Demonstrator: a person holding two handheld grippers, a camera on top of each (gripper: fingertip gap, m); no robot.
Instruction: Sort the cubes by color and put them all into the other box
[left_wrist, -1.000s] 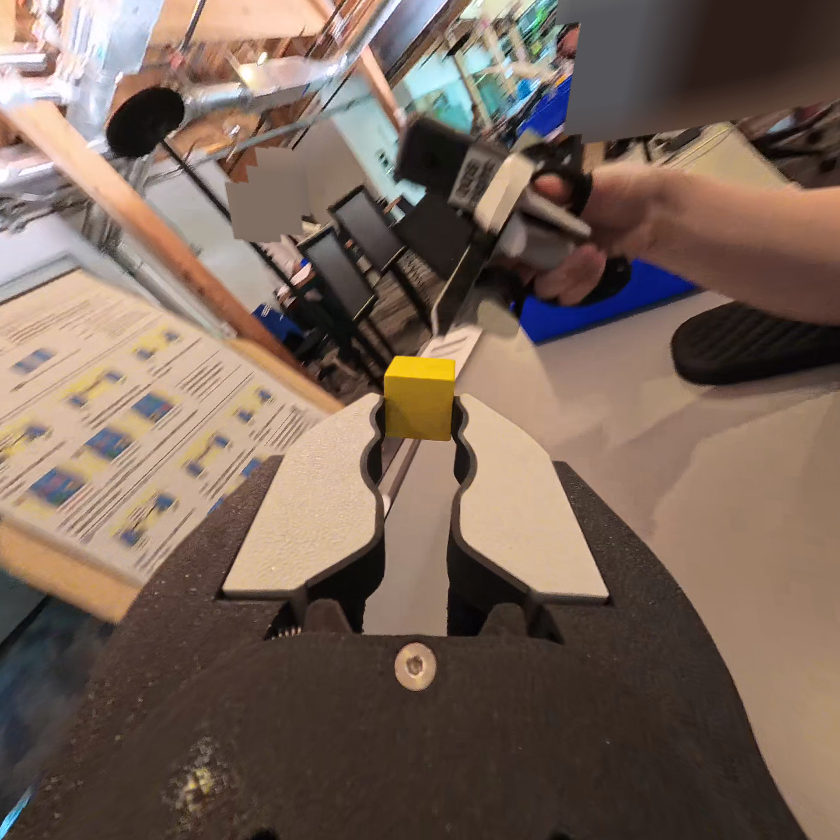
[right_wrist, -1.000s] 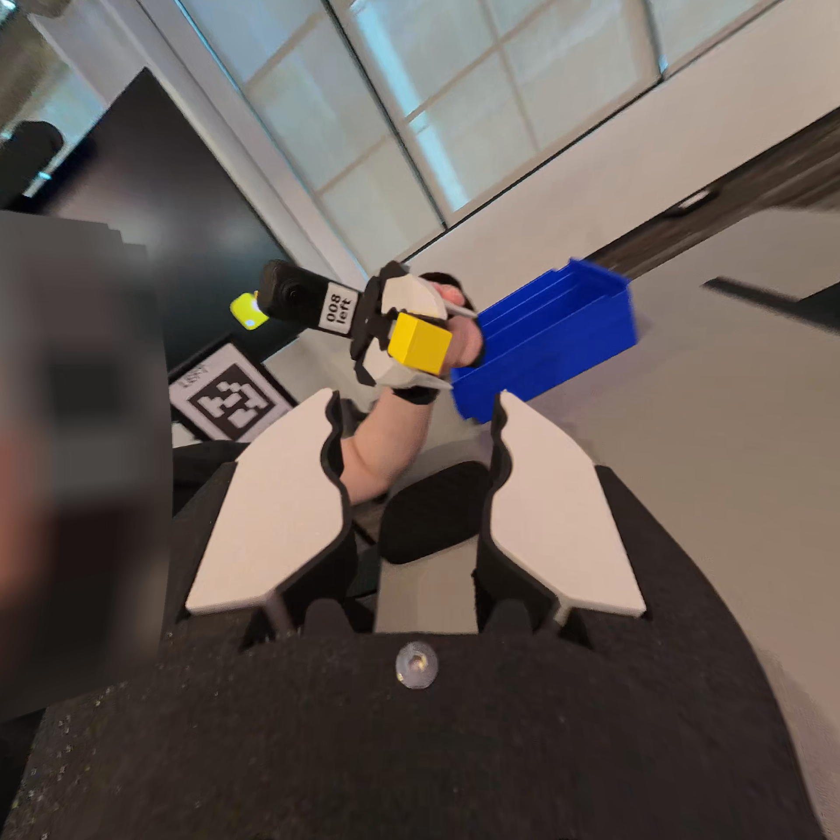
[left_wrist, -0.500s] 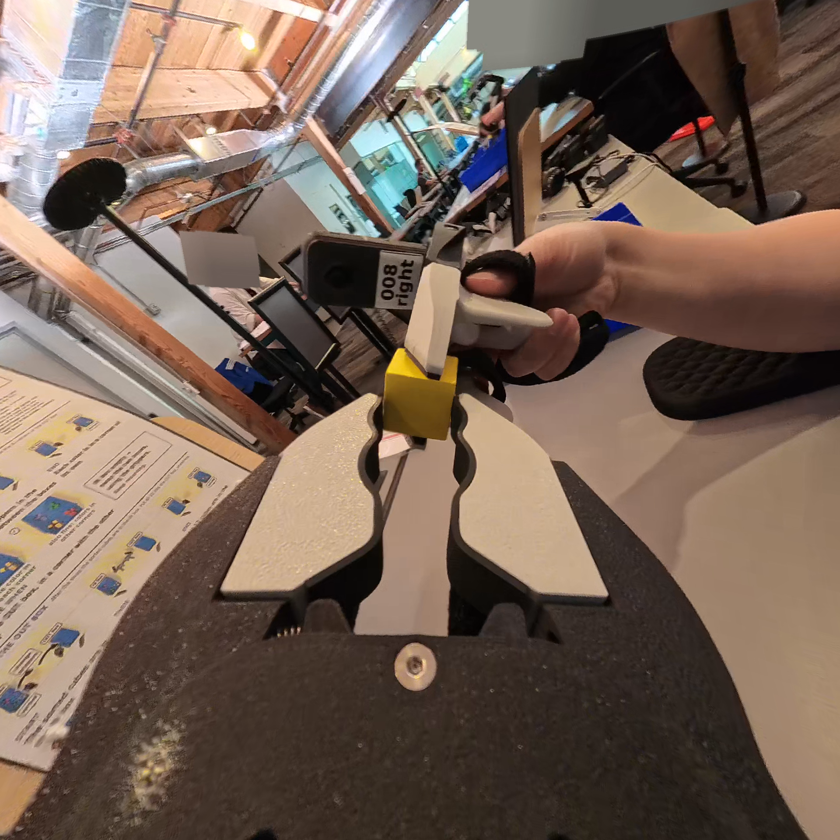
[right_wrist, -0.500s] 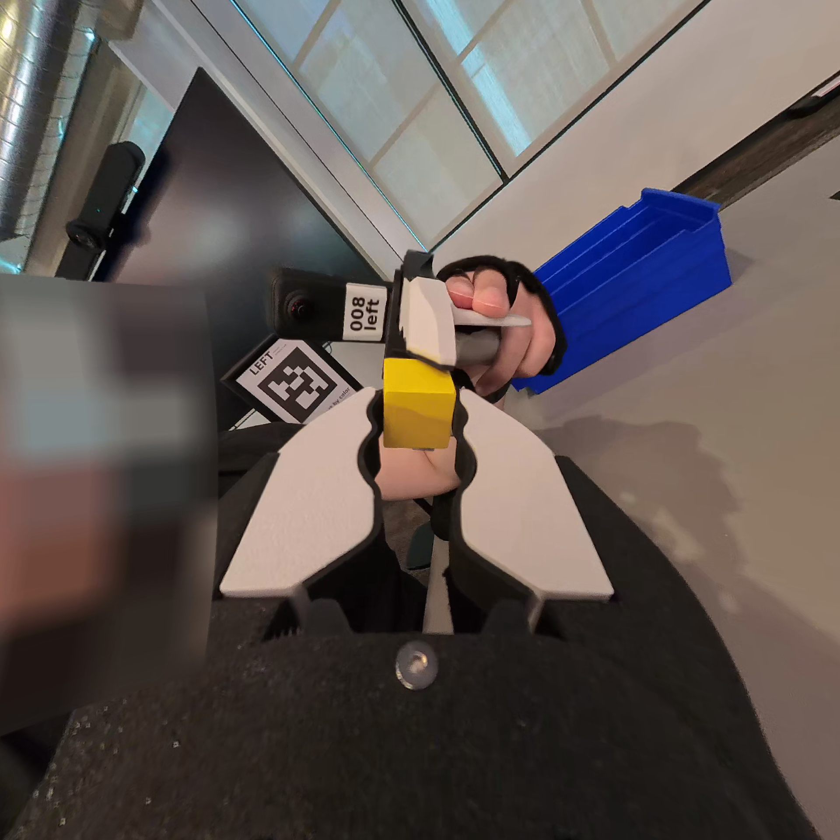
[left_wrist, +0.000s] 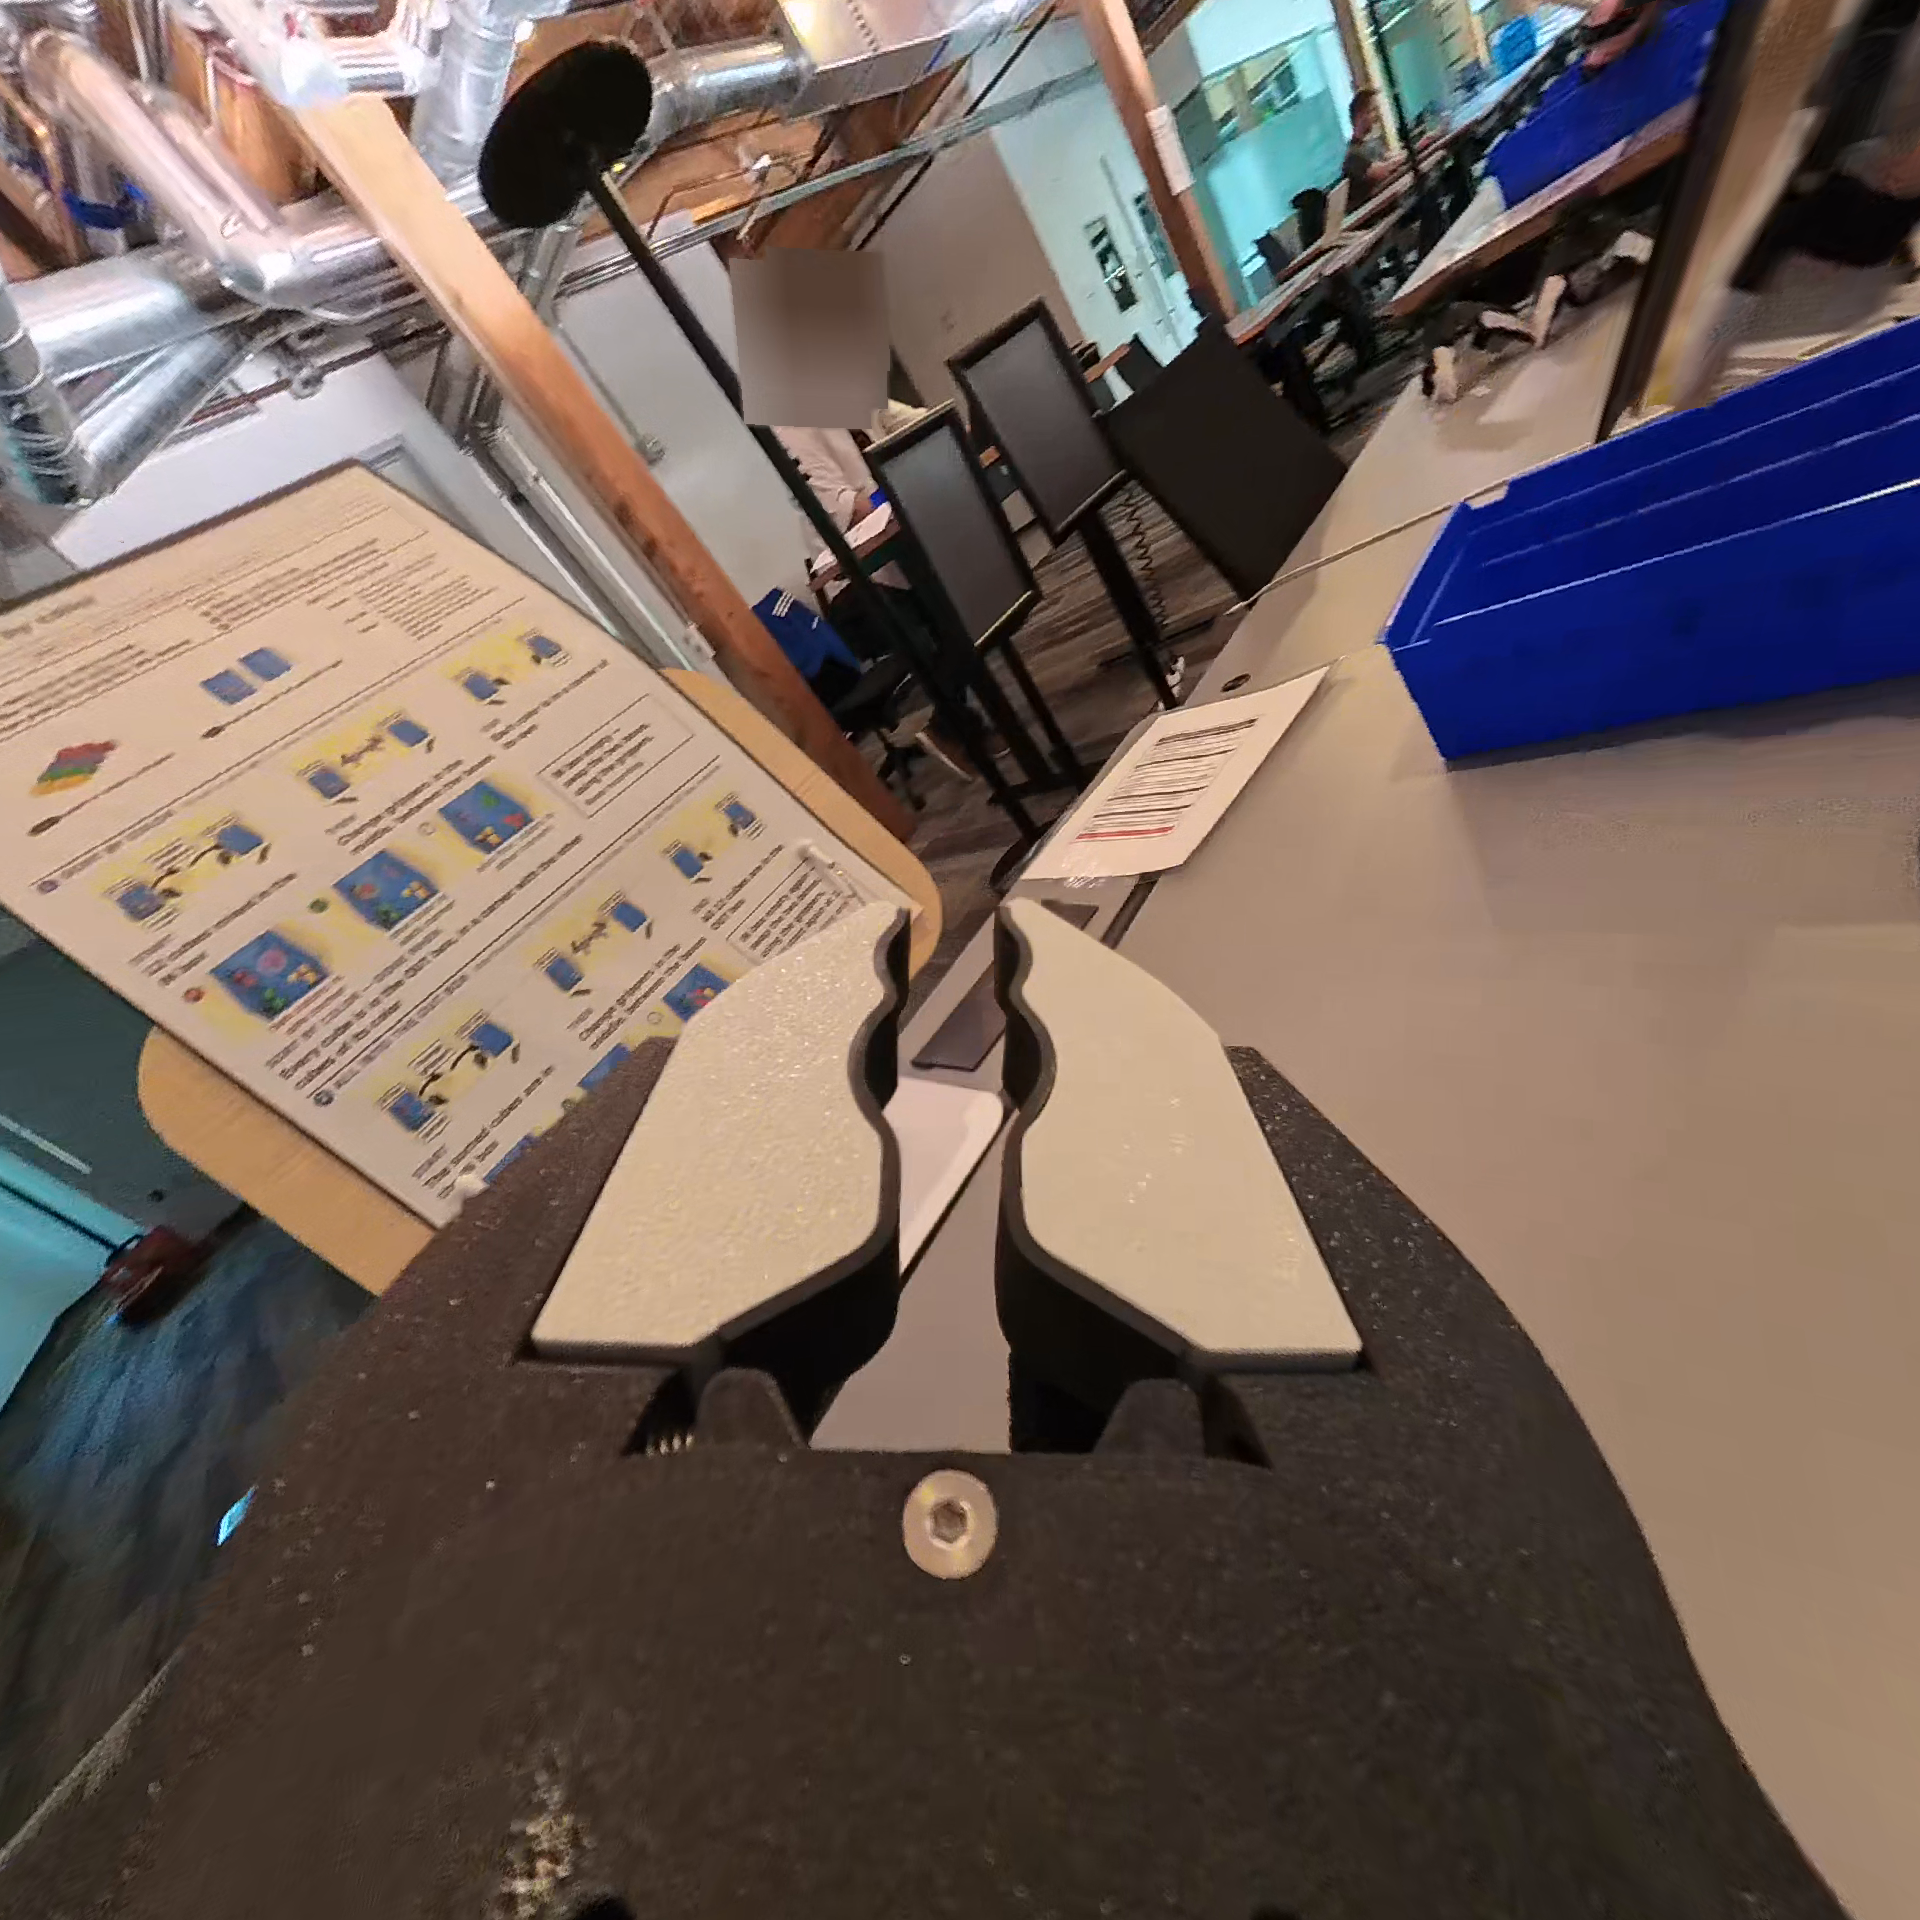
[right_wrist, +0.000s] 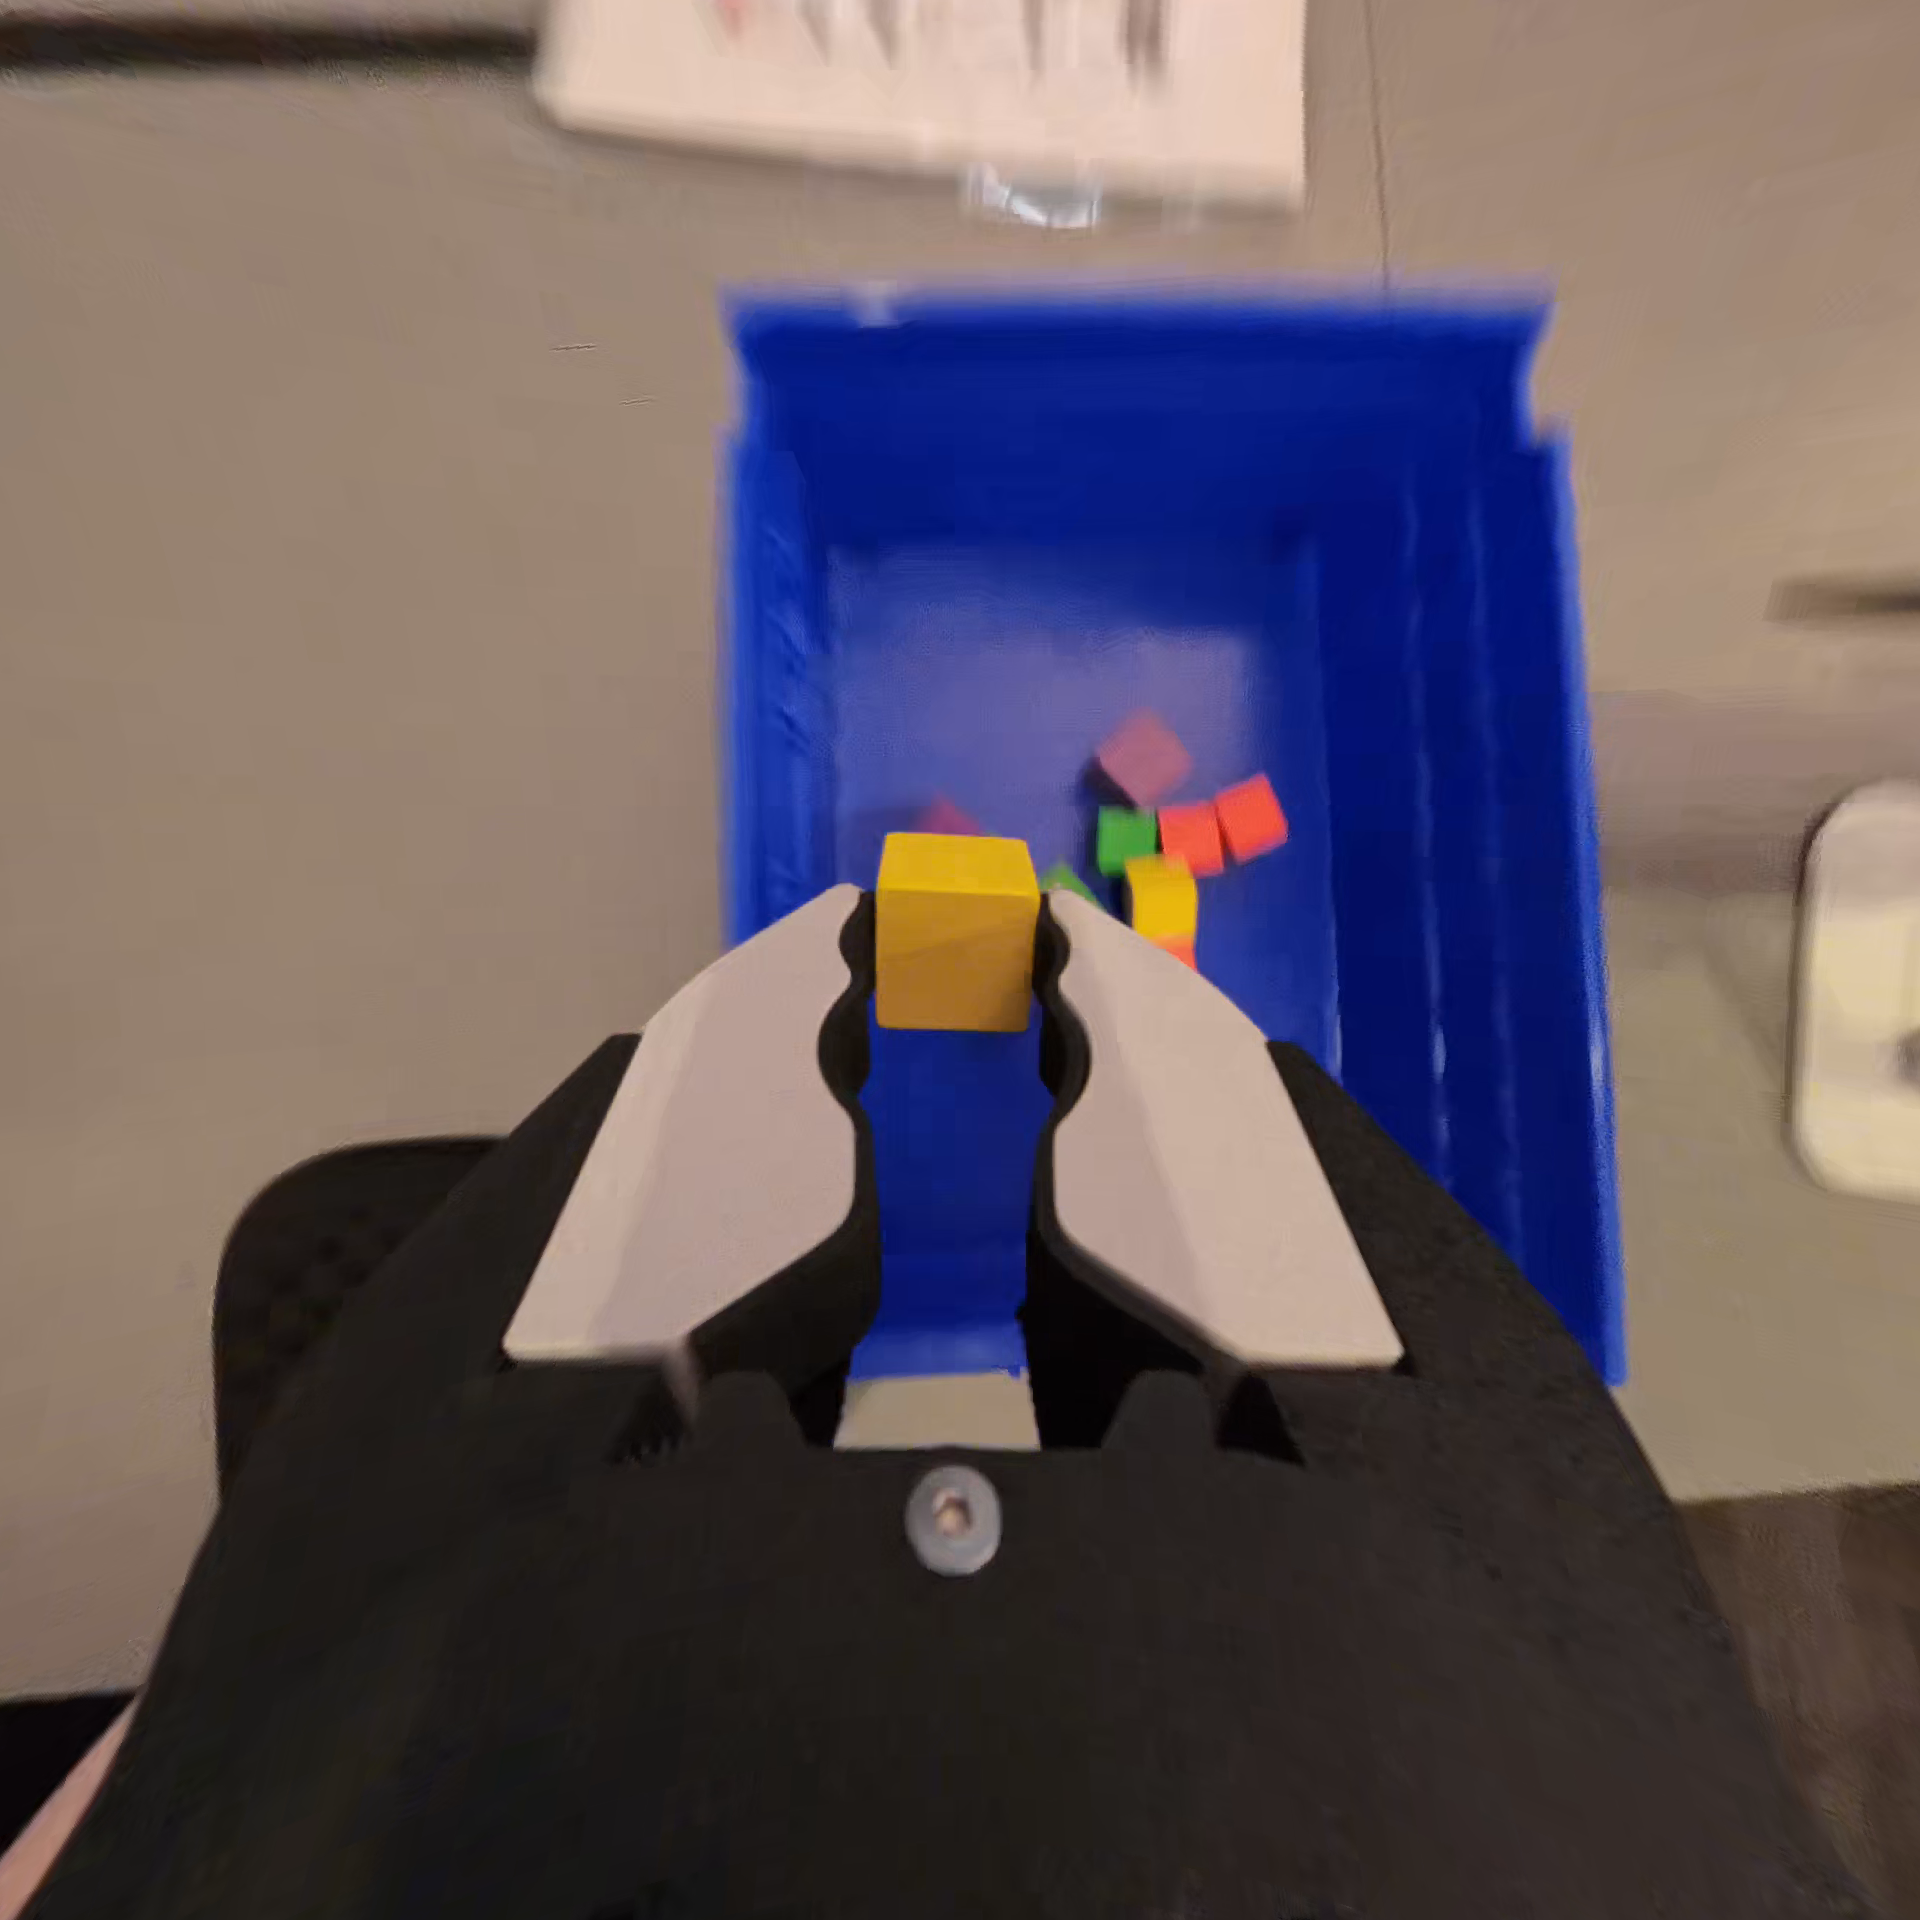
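My right gripper (right_wrist: 956, 935) is shut on a yellow cube (right_wrist: 956, 945) and holds it above a blue box (right_wrist: 1475, 831), near the box's left side. On the box floor lie several cubes: a purple one (right_wrist: 1143, 753), a green one (right_wrist: 1125, 836), orange-red ones (right_wrist: 1252, 816) and a yellow one (right_wrist: 1158, 899). My left gripper (left_wrist: 951, 935) is empty, its jaws nearly together with a narrow gap, held over the grey table (left_wrist: 1507, 1143). A blue box (left_wrist: 1683, 592) stands at the right of the left wrist view; its inside is hidden.
An instruction board (left_wrist: 364, 831) leans at the left. A paper sheet (left_wrist: 1184, 779) lies near the table's far edge. A white object (right_wrist: 1860, 997) sits right of the box, and a black pad (right_wrist: 312, 1247) lies at its near left.
The yellow cube passed from my left gripper to my right one. The right gripper swung down over the blue box with it. The left gripper turned away, empty and nearly closed.
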